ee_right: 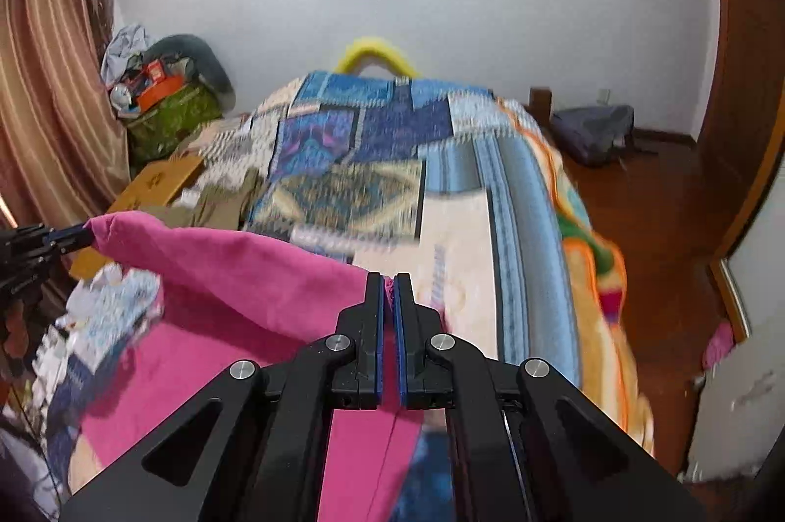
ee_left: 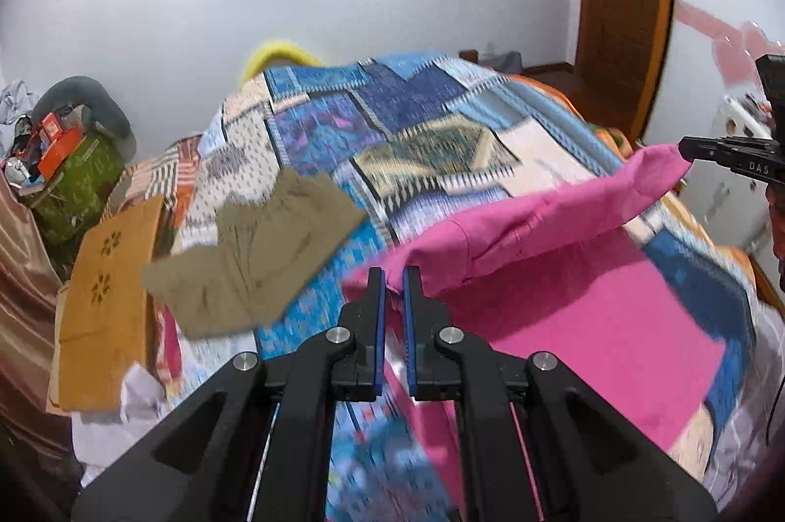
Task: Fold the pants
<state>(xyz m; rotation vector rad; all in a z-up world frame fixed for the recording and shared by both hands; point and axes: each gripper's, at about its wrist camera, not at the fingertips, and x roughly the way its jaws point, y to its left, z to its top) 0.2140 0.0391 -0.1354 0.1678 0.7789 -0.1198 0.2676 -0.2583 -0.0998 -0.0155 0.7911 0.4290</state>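
Both the left gripper (ee_left: 392, 276) and right gripper (ee_right: 389, 281) are matte black linkages with silver round screws and blue-edged fingers (ee_left: 379, 306)

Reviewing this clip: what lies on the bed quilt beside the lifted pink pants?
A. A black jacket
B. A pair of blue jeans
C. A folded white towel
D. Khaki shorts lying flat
D. The khaki shorts lie flat on the patchwork quilt, to the left of the pink pants, which the left claw and right claw hold up by an edge.
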